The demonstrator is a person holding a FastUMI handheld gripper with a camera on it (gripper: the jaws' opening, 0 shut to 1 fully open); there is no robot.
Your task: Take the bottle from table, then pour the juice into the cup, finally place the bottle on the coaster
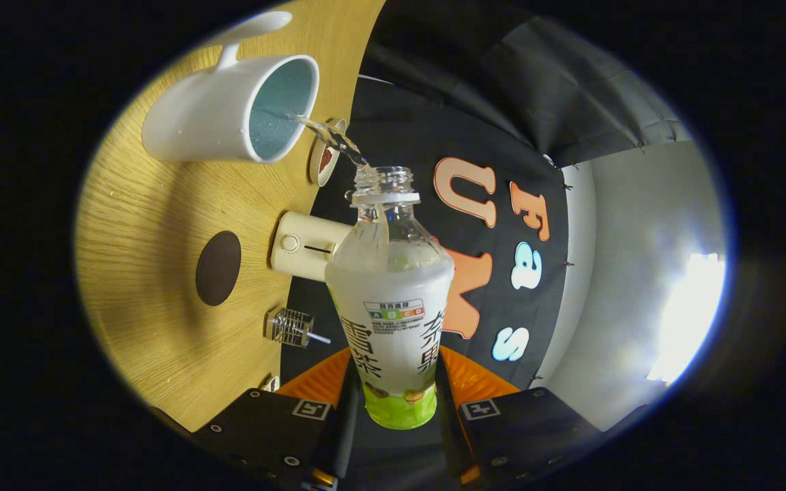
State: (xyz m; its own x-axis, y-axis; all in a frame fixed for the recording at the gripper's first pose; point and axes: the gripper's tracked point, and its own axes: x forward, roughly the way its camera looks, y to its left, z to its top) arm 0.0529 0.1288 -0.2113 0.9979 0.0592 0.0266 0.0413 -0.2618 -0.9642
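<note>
While my gripper (398,402) pinches the bottle (393,300) on both sides, juice streams into the cup (229,112); next I must right it, then reach the coaster (218,267).

**Gripper rolled sideways, clamped on bottle**

Gripper (393,402) tipped hard over, so the table stands on edge at its left. Both fingers (325,385) press the lower sides of the bottle (393,286), jaws narrowed onto it.
</note>
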